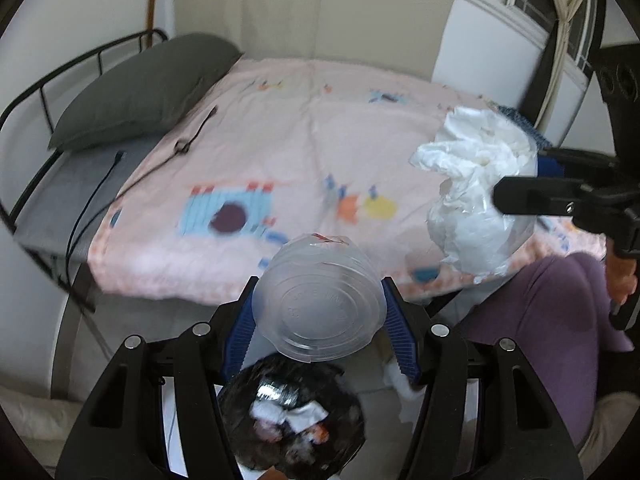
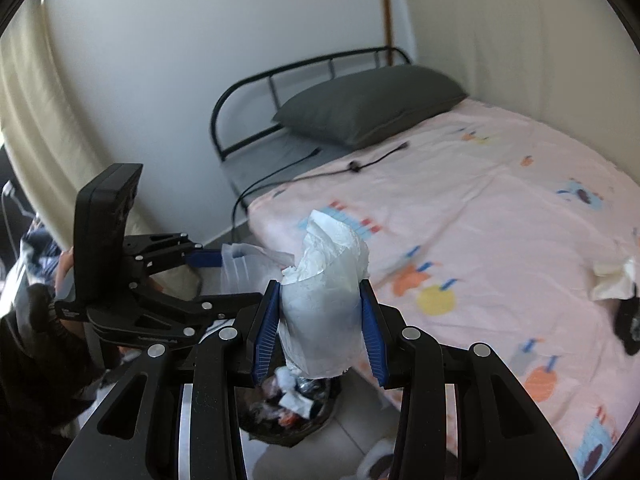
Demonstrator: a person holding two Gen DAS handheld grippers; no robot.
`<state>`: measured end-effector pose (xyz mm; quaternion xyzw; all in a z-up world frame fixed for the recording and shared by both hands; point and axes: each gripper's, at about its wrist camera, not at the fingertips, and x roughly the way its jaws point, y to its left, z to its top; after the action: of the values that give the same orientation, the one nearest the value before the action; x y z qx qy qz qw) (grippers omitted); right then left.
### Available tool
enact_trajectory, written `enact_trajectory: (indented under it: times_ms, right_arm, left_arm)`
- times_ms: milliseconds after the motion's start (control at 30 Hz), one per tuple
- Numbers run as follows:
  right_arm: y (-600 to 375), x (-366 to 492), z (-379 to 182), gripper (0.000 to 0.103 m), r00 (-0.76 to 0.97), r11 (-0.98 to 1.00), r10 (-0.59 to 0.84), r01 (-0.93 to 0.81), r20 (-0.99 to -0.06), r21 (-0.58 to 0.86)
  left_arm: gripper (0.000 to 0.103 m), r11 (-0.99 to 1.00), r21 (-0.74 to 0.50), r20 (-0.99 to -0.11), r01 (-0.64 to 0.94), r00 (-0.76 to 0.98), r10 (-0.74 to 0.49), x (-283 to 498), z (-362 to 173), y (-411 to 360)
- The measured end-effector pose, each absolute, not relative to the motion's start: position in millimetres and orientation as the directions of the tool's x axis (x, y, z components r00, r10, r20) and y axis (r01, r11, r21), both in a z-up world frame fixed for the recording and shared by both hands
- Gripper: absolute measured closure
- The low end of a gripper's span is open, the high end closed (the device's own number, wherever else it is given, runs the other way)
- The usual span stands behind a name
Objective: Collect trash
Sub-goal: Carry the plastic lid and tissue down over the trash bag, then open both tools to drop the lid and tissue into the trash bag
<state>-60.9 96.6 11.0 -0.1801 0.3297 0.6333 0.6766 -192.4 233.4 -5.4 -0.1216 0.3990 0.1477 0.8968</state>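
My left gripper (image 1: 318, 312) is shut on a clear plastic cup (image 1: 320, 298), held bottom toward the camera above a black-lined trash bin (image 1: 292, 416) with scraps in it. It also shows in the right wrist view (image 2: 240, 266), with the cup (image 2: 236, 268) at its tips. My right gripper (image 2: 320, 320) is shut on a clear cup stuffed with crumpled white tissue (image 2: 324, 280), held above the same bin (image 2: 288, 404). In the left wrist view that stuffed cup (image 1: 476, 196) hangs at the right, over the bed's edge.
A bed with a pink patterned sheet (image 1: 300, 152) and a grey pillow (image 1: 144, 88) lies ahead. A black cable (image 1: 132, 176) runs across it. A white tissue (image 2: 612, 276) and a dark object (image 2: 630, 320) lie on the bed at the right. A purple-clad leg (image 1: 560, 320) is beside the bin.
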Motion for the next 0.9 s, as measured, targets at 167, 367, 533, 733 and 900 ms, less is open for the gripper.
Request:
enact_trajectory:
  times_ms: [167, 367, 533, 733, 900]
  right_arm:
    - [120.6, -85.7, -19.0, 0.067, -0.074, 0.082, 0.691, -0.980, -0.719, 0.180]
    - [138.3, -109.5, -57.0, 0.067, -0.133, 0.042, 0.635, -0.978, -0.761, 0.206]
    - [149.5, -123.5, -87.0, 0.067, -0.164, 0.024, 0.579, -0.976, -0.798, 0.218]
    - [163.4, -138.6, -123.3, 0.067, -0.189, 0.009, 0.505, -0.975, -0.842, 0.224]
    - [173.6, -149.6, -150.4, 0.067, -0.209, 0.000, 0.452, -0.972, -0.867, 0.234]
  left_arm:
    - [0.043, 0.916, -0.109, -0.794, -0.386, 0.589, 0.153, -214.5, -35.5, 240.6]
    - [0.043, 0.909, -0.114, -0.847, -0.400, 0.518, 0.121, -238.0, -74.2, 240.8]
    - [0.043, 0.902, -0.124, -0.887, -0.413, 0.454, 0.086, -253.8, -110.4, 238.3]
    - [0.043, 0.887, -0.143, -0.914, -0.440, 0.403, 0.052, -261.8, -143.5, 239.3]
    - [0.043, 0.868, -0.160, -0.932, -0.471, 0.361, 0.024, -269.3, -169.3, 243.3]
